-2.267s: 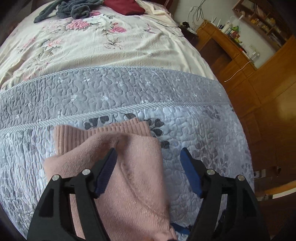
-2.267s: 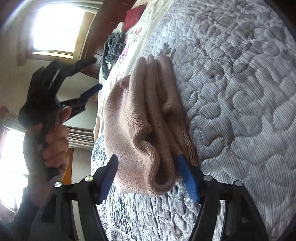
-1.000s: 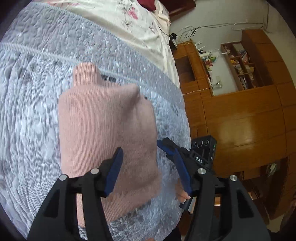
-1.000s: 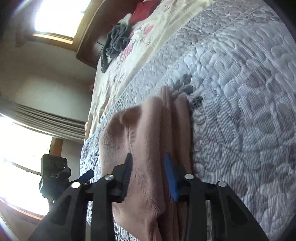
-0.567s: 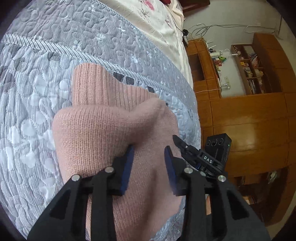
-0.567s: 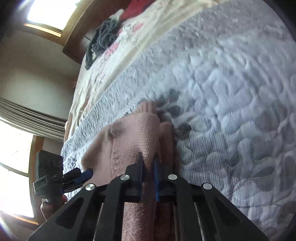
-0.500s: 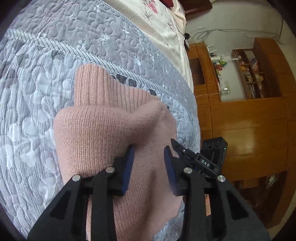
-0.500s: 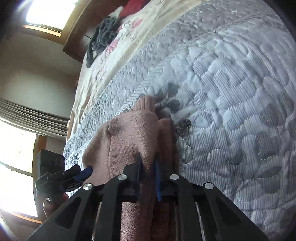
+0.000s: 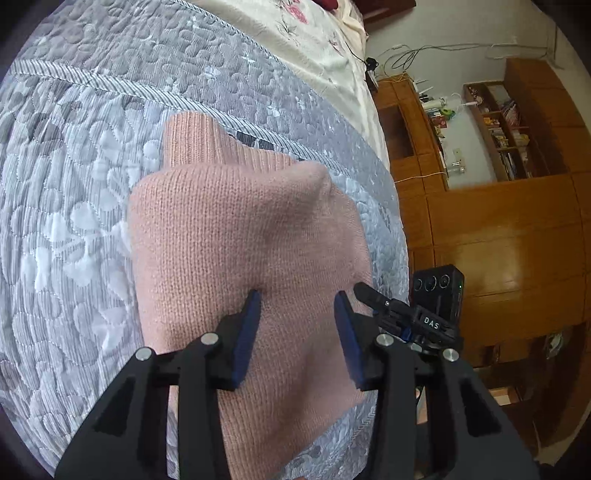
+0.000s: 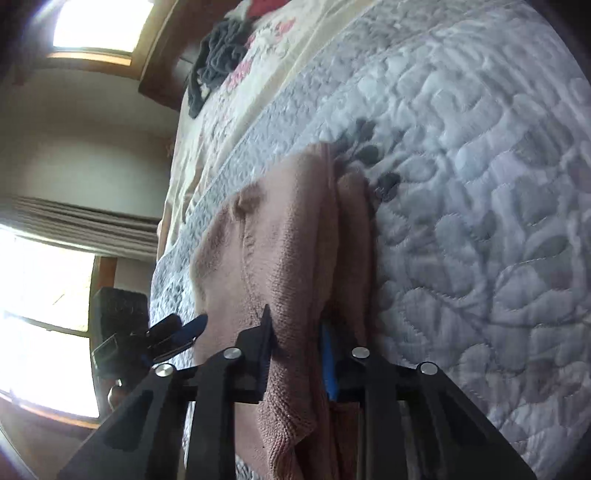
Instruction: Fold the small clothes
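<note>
A folded pink knit sweater [image 9: 240,229] lies on the grey quilted bedspread [image 9: 74,221], its ribbed collar pointing away from me. My left gripper [image 9: 295,295] is shut on a thick fold at its near edge, with the knit bunched between the blue pads. In the right wrist view the sweater [image 10: 284,240] shows its stacked layers edge-on. My right gripper [image 10: 295,319] is shut on one of those layers, and the fabric hangs down past the fingers. The right gripper [image 9: 373,295] also shows at the sweater's right edge. The left gripper [image 10: 184,326] shows at its left edge.
Beyond the quilt [image 10: 480,184] lies a cream floral sheet [image 9: 295,29] with a heap of dark grey clothes [image 10: 218,55] and a red item [image 10: 258,7] on it. Wooden cabinets and shelves [image 9: 498,240] stand right of the bed. A bright window [image 10: 37,314] is on the left.
Both grippers closed onto the sweater over the last second. Since half a second ago the right fingers stand a little wider around the fabric, and the sweater bulges nearer the left camera.
</note>
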Demonstrator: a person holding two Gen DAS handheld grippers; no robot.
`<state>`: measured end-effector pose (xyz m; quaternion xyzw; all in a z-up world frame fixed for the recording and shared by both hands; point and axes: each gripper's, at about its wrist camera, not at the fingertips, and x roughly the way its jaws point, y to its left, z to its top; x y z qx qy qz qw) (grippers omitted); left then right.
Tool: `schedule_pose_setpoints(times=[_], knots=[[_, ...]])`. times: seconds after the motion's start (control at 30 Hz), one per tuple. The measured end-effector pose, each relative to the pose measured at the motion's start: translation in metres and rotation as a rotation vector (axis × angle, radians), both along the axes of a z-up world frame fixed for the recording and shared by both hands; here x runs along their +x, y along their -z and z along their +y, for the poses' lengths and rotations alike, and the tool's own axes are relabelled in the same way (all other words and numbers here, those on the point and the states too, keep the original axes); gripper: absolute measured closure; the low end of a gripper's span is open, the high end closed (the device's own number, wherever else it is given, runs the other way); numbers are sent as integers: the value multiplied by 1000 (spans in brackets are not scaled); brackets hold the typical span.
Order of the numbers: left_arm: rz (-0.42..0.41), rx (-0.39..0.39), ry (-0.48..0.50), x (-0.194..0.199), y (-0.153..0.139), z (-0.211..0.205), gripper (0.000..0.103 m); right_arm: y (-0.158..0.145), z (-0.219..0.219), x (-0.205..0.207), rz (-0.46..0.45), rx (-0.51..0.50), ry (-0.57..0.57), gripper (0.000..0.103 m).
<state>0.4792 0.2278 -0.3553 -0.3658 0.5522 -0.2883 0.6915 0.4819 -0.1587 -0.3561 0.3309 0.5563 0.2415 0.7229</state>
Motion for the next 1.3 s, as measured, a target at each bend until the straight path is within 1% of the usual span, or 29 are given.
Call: schedule_pose_setpoints(times=[0.07,0.1,0.13,0.23,0.33,0.4,0.43,0.47,0.5,0.53,0.57,0.6,0.63,0.67,0.7,0.77,0.8,0.83,0.87,0.9,0.97,1.0,1.03,1.1,1.17,1.2,1.23,1.27,1.3], knots=[[-12,21,10,0,-9,-6,62,18,-4,-1,50,43,17,81],[-23,3,18,-1,-16,-9,61,22,-6,-2,69,79,14,80],[-36,-20,29,-5,-23,-10,61,19,-7,-3,62,78,9,75],[-72,-46,73,-26,-32,-12,61,-10,-16,-15,0,2,24,69],[-36,1,92,-38,-16,-11,60,-41,-9,-35,-88,24,-23,69],[6,2,73,-38,4,-9,69,-38,12,-43,-80,4,-116,72],[14,0,58,-36,10,-8,77,-28,19,-44,-54,-16,-148,78],[19,5,43,-35,14,-6,82,-17,24,-42,-31,-42,-165,95],[30,7,31,-34,17,-6,89,-8,22,-41,-24,-89,-158,103],[43,13,23,-34,18,-5,95,-3,17,-40,-24,-89,-148,103],[52,25,21,-35,17,-6,96,-1,11,-40,-11,-65,-131,103],[48,34,22,-38,11,-5,92,-6,7,-42,-13,-60,-113,103],[31,20,27,-42,3,-5,75,-16,7,-47,-35,-71,-118,103],[11,-2,36,-47,-5,-5,68,-25,7,-54,-55,-69,-130,98],[-7,-12,53,-54,-11,-7,65,-34,8,-62,-72,-53,-147,98],[-9,12,86,-65,-11,-14,62,-38,17,-76,-82,-45,-194,98],[3,54,102,-69,-5,-18,60,-32,24,-81,-69,-63,-223,98],[19,97,116,-72,4,-23,63,-22,27,-84,-48,-100,-238,98],[35,116,124,-77,13,-28,64,-10,28,-86,-28,-150,-237,103],[47,118,122,-79,17,-30,65,1,24,-87,-21,-176,-229,103],[54,124,107,-84,12,-31,63,3,13,-88,8,-131,-183,103],[42,124,98,-88,4,-30,54,-6,10,-92,-10,-127,-171,103],[22,115,82,-95,-5,-27,40,-16,7,-95,-28,-119,-164,98],[-13,89,39,-113,-19,-12,20,-30,4,-105,-45,-74,-166,96],[-12,96,-2,-129,-19,7,18,-32,7,-113,-47,-92,-200,94],[-2,123,-19,-135,-15,17,18,-25,9,-115,-36,-120,-213,93],[9,158,-38,-139,-11,25,18,-15,10,-115,-12,-149,-221,95],[32,194,-55,-144,-3,34,18,-4,10,-114,10,-166,-226,103],[63,215,-66,-145,4,42,19,1,7,-113,17,-169,-223,103]])
